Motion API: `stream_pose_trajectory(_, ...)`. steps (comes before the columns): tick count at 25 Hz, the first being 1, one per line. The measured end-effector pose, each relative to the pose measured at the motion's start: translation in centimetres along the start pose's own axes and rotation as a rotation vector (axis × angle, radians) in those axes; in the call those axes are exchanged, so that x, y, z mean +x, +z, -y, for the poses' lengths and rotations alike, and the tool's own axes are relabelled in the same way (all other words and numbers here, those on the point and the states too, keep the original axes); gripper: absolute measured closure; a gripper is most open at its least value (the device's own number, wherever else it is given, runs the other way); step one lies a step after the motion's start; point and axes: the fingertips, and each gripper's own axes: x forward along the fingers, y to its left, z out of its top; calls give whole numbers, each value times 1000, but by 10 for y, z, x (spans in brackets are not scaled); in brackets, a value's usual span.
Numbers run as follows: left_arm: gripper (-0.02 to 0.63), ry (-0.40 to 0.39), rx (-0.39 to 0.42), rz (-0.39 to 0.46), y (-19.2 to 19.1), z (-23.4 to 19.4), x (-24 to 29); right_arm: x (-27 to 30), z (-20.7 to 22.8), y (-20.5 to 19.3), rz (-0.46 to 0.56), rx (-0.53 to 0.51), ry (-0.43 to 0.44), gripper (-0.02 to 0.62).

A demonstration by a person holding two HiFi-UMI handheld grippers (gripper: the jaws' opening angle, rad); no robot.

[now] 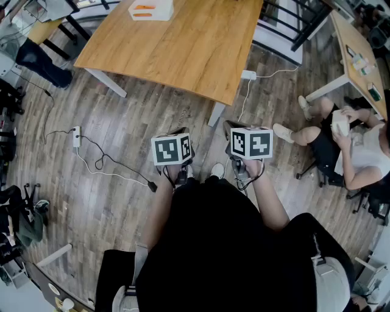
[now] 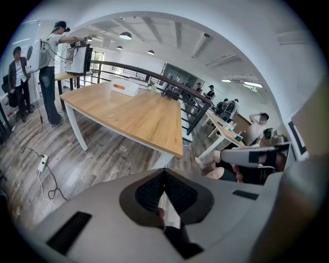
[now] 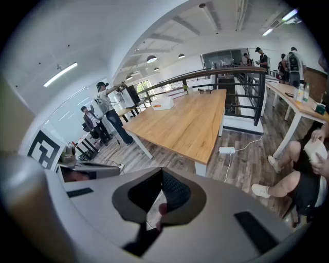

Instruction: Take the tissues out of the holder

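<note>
Standing back from the table (image 1: 183,49), I hold my left gripper (image 2: 165,170) and right gripper (image 3: 161,168) clamped shut on nothing. The tissue holder (image 1: 150,9) sits near the table's far edge. Its tissues should be light, soft and easily torn, so I'd pinch the topmost sheet gently.

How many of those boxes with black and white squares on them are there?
2. One marker cube is on the left, the other on the right, side by side just below the wooden table in the head view. None seems hidden.
</note>
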Motion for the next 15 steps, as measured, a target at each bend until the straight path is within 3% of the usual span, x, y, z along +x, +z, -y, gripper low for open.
stream_pose_trajectory(15, 595, 16, -11, 7, -1, 9, 1, -3, 5, -1, 1, -11, 27, 583)
